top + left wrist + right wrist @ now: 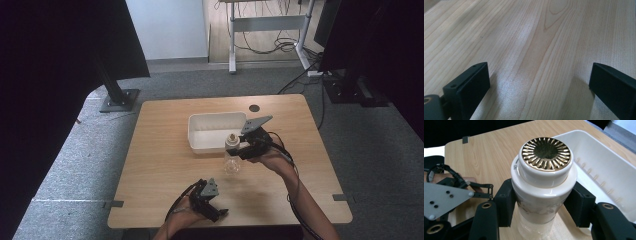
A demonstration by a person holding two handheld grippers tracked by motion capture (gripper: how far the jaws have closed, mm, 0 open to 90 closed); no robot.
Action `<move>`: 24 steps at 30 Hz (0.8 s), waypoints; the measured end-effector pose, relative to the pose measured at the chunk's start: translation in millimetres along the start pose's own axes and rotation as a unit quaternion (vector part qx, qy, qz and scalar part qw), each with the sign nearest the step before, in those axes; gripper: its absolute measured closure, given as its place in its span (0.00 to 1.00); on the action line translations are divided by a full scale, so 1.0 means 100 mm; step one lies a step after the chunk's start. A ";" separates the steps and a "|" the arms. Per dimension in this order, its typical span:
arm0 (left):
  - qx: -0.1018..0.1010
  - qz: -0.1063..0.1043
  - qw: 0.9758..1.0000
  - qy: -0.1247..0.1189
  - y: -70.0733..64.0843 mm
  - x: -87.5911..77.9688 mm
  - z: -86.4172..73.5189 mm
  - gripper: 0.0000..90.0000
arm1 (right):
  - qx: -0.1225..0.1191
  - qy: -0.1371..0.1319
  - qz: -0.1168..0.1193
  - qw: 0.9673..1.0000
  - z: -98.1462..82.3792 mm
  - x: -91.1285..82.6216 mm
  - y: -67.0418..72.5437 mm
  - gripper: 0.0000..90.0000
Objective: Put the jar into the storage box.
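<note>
The right claw [239, 150] was pinching a clear grinder bottle [231, 156] just under its white cap, one black jaw pressed against each side of the neck. In the right gripper view the grinder bottle [541, 192] stood upright between the jaws, its gold-rimmed top facing up, the glass body hanging below them. Just beyond that claw, and touching nothing I could see, lay the white plastic tub [216, 131] on the wooden surface [165, 160]; the bottle was at its near corner, whether above the surface or resting on it I could not tell. The left claw [214, 210] sat well apart, down near the front edge of the surface, its jaws spread wide with only bare wood between them, as the left gripper view showed.
</note>
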State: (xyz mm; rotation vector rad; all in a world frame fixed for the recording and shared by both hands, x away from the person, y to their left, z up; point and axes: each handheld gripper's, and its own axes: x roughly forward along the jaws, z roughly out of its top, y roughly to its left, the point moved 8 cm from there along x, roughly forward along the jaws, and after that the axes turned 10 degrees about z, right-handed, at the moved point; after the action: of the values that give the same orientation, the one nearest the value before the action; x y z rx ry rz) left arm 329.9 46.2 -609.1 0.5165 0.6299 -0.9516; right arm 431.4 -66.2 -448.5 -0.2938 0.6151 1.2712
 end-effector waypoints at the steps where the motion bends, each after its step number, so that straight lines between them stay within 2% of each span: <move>1: 0.000 0.000 1.000 0.000 0.00 0.00 0.00 0.03 | 0.001 -0.001 -0.001 1.000 0.02 0.00 -0.01 0.50; 13: 0.001 0.000 1.000 -0.001 0.00 0.00 0.00 0.03 | -0.008 -0.004 0.002 1.000 0.19 0.04 -0.14 0.50; 24: -0.001 -0.001 1.000 -0.001 0.00 0.00 0.00 0.03 | -0.028 -0.005 0.001 1.000 0.42 0.06 -0.26 0.50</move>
State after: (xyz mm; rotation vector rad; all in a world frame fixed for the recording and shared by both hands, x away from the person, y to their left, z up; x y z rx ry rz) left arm 329.8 46.1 -609.1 0.5142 0.6288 -0.9530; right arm 468.3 -46.9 -421.6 -0.3336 0.5725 1.2921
